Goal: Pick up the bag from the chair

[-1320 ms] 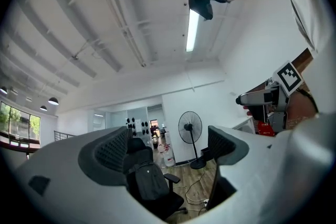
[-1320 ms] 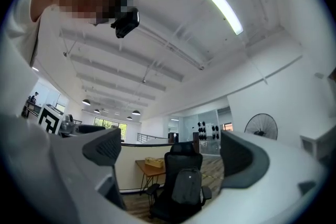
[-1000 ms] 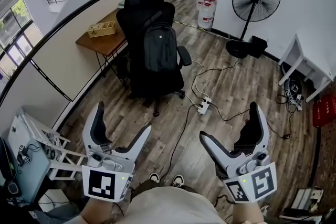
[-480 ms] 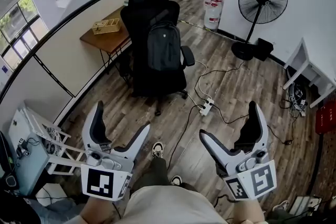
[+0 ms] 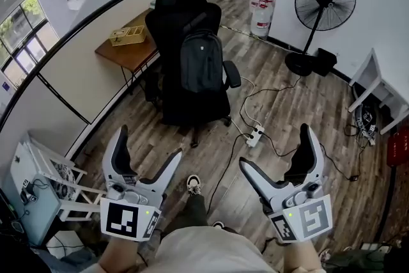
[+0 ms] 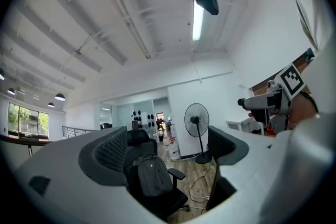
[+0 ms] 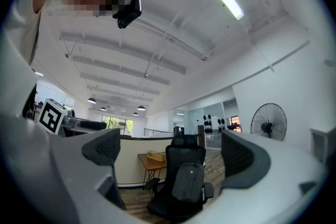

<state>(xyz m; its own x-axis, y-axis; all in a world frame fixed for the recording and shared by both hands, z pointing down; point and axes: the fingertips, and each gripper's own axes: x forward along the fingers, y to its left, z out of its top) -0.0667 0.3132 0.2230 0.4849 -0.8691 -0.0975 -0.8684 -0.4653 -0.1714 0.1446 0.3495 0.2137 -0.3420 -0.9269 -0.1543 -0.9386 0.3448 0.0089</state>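
Note:
A dark grey backpack (image 5: 201,64) stands upright on the seat of a black office chair (image 5: 177,13), leaning against its backrest. It also shows as the backpack (image 6: 152,178) in the left gripper view and the backpack (image 7: 190,183) in the right gripper view, framed between the jaws and far off. My left gripper (image 5: 146,147) is low at the left, open and empty. My right gripper (image 5: 276,147) is low at the right, open and empty too. Both are well short of the chair.
A wooden desk (image 5: 131,45) with a small crate (image 5: 126,34) stands left of the chair by a curved railing. A power strip (image 5: 255,135) and cables lie on the wood floor. A standing fan (image 5: 323,6) and water bottles (image 5: 262,13) are at the right. A shoe (image 5: 193,184) shows below.
The view has shifted forward: the chair and backpack sit slightly lower and nearer. A foot has stepped out ahead. Both grippers stay open at the same height.

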